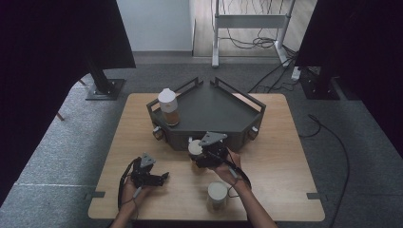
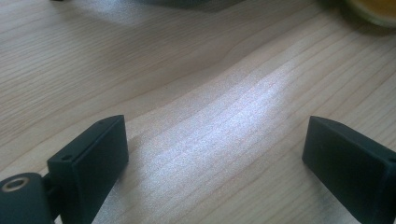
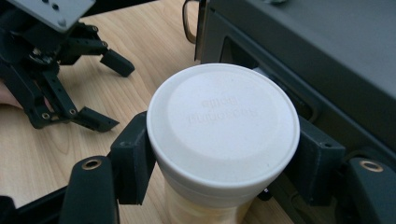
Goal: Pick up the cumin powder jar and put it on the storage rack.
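Gripping the white-lidded jar (image 1: 195, 150) just in front of the dark tray (image 1: 237, 107), the right gripper (image 1: 202, 154) in the high view should lift straight before carrying it over the tray's front wall, I judge, since that wall rises right behind it. A second jar (image 1: 168, 107) already stands at the tray's left corner, and a third jar (image 1: 217, 194) waits near the table's (image 1: 285, 156) front edge, beside the right forearm. From the left gripper view, the left gripper (image 2: 215, 140) rests wide apart over bare wood, holding nothing. From the right gripper view, both black pads press the jar (image 3: 223, 123) just under its lid; the tray (image 3: 327, 51) is close behind.
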The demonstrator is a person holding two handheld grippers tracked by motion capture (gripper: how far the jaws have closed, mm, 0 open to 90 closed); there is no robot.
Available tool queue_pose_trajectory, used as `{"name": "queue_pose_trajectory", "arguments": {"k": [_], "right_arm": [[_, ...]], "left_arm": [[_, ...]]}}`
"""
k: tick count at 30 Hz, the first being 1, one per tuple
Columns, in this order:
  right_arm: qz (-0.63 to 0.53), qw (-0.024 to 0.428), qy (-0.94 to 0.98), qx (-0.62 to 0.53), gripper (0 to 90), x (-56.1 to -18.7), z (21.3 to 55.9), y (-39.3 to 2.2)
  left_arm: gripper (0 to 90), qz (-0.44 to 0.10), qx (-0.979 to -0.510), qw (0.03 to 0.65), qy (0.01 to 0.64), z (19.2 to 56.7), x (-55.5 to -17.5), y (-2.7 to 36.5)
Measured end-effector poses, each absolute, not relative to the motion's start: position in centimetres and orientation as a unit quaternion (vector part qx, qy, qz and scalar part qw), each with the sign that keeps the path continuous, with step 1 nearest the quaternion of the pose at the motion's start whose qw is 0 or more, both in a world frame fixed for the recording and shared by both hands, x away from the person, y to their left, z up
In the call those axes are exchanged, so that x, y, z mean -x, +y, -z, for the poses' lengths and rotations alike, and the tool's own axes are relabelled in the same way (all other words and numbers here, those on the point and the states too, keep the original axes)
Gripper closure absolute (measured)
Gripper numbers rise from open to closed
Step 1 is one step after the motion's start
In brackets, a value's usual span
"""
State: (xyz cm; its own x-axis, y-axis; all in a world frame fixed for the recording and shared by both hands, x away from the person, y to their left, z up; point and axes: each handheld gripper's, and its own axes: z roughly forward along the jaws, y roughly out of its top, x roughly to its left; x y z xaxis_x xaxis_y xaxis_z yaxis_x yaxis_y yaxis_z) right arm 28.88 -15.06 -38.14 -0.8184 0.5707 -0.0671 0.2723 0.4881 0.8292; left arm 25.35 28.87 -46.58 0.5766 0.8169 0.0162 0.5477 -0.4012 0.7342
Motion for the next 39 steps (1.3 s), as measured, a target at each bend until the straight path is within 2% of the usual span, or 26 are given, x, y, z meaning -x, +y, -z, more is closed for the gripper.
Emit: {"name": "queue_pose_trajectory", "arguments": {"k": [22,39], "right_arm": [[-0.451,0.183,0.834,-0.26,33.0,-27.7,33.1,-16.6],[-0.463,0.191,0.816,-0.288,33.1,-28.2,29.6,-17.1]], "left_arm": [[5.4,-0.189,-0.818,0.35,0.416,46.5,-25.5,28.8],[4.8,-0.188,-0.819,0.35,0.415,46.5,-25.5,28.8]]}}
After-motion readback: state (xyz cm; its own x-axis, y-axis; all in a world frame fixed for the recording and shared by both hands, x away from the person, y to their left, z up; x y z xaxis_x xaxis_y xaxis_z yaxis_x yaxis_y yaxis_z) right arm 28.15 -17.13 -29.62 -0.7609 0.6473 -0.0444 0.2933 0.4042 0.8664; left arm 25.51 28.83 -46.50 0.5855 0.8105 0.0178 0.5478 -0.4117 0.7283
